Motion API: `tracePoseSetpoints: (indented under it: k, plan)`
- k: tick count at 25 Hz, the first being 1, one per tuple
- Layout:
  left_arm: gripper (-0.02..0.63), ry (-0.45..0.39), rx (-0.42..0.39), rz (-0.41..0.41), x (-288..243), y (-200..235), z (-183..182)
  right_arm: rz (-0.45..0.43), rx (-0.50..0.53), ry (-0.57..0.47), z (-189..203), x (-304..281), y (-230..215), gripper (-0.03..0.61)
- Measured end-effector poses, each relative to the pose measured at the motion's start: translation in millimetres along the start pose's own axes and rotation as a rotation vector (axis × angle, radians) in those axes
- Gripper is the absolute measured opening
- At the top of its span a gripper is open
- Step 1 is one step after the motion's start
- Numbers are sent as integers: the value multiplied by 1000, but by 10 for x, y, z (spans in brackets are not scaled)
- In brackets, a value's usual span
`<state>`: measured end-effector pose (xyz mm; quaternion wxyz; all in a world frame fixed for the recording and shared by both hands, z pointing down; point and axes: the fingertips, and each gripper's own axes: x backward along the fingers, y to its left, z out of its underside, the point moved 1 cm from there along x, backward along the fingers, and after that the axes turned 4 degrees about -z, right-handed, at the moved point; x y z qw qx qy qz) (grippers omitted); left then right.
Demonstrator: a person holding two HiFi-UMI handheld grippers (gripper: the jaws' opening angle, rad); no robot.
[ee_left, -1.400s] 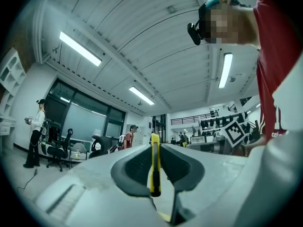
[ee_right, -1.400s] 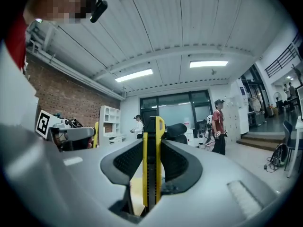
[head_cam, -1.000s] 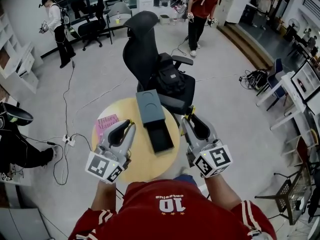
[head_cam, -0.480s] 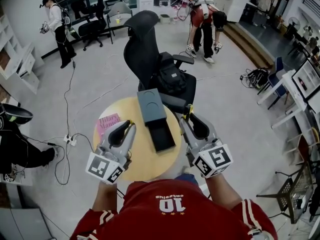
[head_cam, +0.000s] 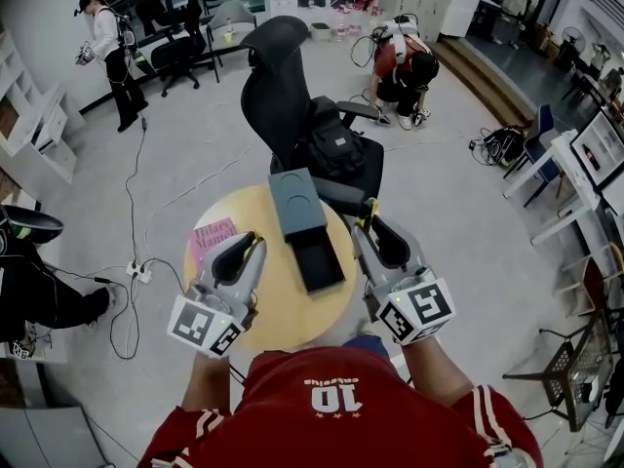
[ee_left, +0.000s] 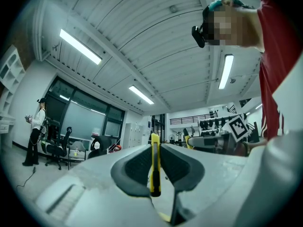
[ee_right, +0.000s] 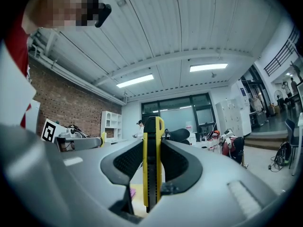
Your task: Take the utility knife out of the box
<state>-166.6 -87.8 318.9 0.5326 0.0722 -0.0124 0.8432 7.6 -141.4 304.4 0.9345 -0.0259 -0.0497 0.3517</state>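
The open box lies in the middle of the round table (head_cam: 278, 312), its grey lid (head_cam: 296, 201) at the far end and its dark tray (head_cam: 320, 256) nearer me. Left of the box, my left gripper (head_cam: 252, 242) is shut on a slim yellow utility knife (ee_left: 154, 167), seen edge-on between the pads. To the right of the box, my right gripper (head_cam: 367, 224) is shut on a broader yellow and black utility knife (ee_right: 152, 161), whose yellow tip (head_cam: 370, 208) sticks out past the jaws. Both grippers hover level over the table's edges.
A pink booklet (head_cam: 213, 237) lies on the table's left side. A black office chair (head_cam: 283, 86) with a backpack (head_cam: 336, 149) stands right behind the table. Cables and a power strip (head_cam: 135, 273) run over the floor at the left. People stand and crouch at the back.
Both grippers have stayed where they were. The person in red at the back has bent down and now crouches on the floor.
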Motion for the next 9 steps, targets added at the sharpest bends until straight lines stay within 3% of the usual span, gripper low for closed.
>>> tracePoseSetpoints:
  k: [9]
  plan:
    - [60, -1, 9, 2, -1, 31, 35, -10, -16, 3, 33, -37, 37, 118]
